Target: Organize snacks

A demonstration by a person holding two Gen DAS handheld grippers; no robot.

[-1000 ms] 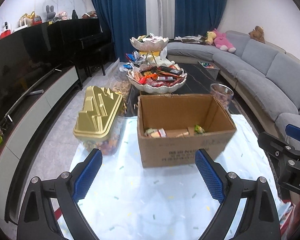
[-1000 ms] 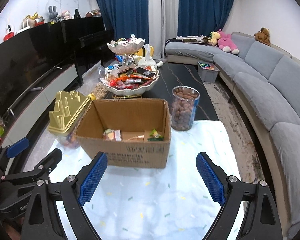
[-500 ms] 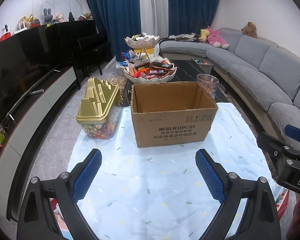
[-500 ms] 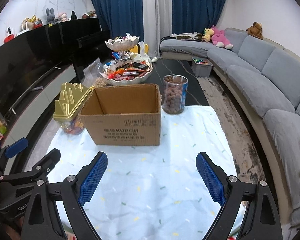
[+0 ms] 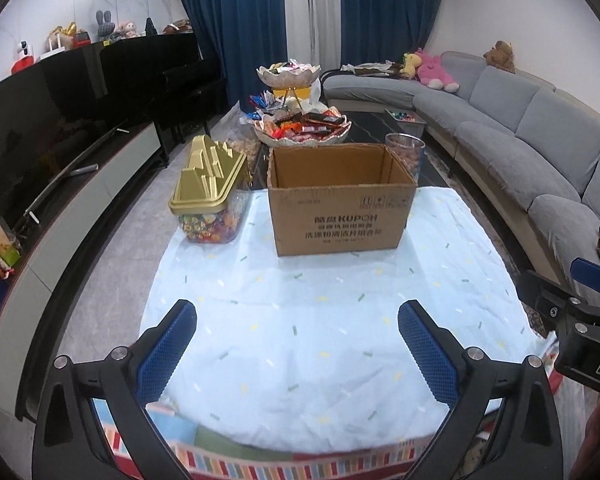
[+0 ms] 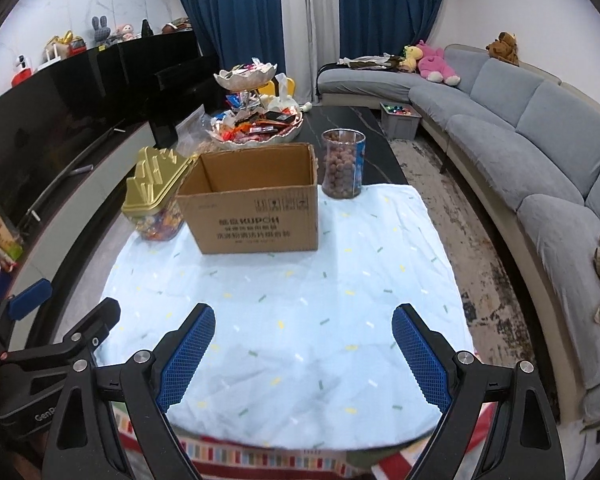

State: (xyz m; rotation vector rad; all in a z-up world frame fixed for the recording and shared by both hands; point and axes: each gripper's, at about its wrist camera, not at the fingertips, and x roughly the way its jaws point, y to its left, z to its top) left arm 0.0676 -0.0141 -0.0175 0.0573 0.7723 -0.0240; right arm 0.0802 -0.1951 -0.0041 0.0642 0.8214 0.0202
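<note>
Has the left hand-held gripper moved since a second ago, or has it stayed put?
Yes. The left hand-held gripper has backed away from the cardboard box: the box looks smaller and farther, its inside no longer visible. Its jaws have just been opening, nothing between them.

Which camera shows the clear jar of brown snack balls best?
The right wrist view: the jar stands fully visible beside the cardboard box. In the left wrist view only its top shows behind the box.

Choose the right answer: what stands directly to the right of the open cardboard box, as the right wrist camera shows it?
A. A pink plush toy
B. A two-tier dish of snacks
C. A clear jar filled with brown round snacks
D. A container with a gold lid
C: in the right wrist view the clear jar of brown round snacks stands just beyond the right side of the cardboard box, at the far edge of the light blue cloth.
</note>
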